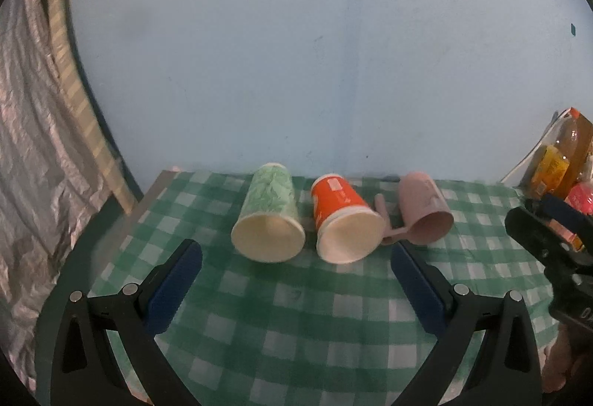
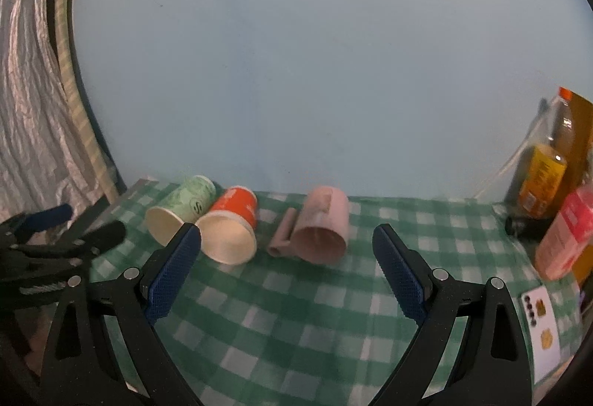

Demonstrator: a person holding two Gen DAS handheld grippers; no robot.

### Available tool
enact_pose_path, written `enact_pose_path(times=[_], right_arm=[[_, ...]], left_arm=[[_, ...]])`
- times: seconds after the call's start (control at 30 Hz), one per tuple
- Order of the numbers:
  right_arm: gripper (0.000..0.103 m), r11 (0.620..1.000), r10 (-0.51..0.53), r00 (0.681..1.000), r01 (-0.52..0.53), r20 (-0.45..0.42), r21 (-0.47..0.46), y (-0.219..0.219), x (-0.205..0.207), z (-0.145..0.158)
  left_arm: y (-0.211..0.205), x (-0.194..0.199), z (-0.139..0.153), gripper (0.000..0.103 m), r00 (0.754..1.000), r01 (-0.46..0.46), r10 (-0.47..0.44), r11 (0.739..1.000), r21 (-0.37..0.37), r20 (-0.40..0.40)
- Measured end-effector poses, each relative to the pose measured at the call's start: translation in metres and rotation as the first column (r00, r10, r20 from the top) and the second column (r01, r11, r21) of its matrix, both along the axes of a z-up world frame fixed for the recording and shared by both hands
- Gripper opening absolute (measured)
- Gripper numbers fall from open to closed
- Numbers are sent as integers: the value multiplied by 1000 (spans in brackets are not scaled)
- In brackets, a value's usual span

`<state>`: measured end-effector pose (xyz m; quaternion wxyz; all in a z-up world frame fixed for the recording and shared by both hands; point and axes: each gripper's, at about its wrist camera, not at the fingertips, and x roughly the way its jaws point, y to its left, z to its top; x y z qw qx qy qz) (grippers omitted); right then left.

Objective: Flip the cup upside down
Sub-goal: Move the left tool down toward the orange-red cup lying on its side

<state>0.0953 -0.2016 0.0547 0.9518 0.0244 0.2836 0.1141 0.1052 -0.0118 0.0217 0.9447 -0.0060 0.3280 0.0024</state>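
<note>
Three cups lie on their sides on the green checked tablecloth, mouths toward me. A green patterned paper cup is on the left. An orange paper cup is in the middle. A pink mug with a handle is on the right. My left gripper is open and empty, just short of the green and orange cups. My right gripper is open and empty, in front of the pink mug and orange cup.
Bottles and packets stand at the table's right end, with a card lying near them. A light blue wall runs behind the table. A silver curtain hangs on the left past the table edge.
</note>
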Motion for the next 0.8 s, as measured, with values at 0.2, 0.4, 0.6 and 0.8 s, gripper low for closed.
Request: enact_pose_path(times=[0.2, 0.4, 0.6, 0.8], right_arm=[[93, 1000, 26, 996, -25, -81, 15, -4, 35, 14], [93, 998, 40, 975, -30, -220, 50, -10, 79, 15], [93, 992, 66, 913, -15, -404, 129, -19, 133, 3], [93, 979, 119, 819, -1, -561, 206, -23, 176, -14]], left_arm=[[-17, 31, 5, 103, 995, 52, -49, 998, 45, -82], [-31, 70, 7, 102, 983, 77, -72, 997, 20, -171], [-39, 107, -1, 103, 964, 82, -96, 994, -65, -249], [-48, 143, -25, 102, 921, 53, -91, 992, -110, -378]])
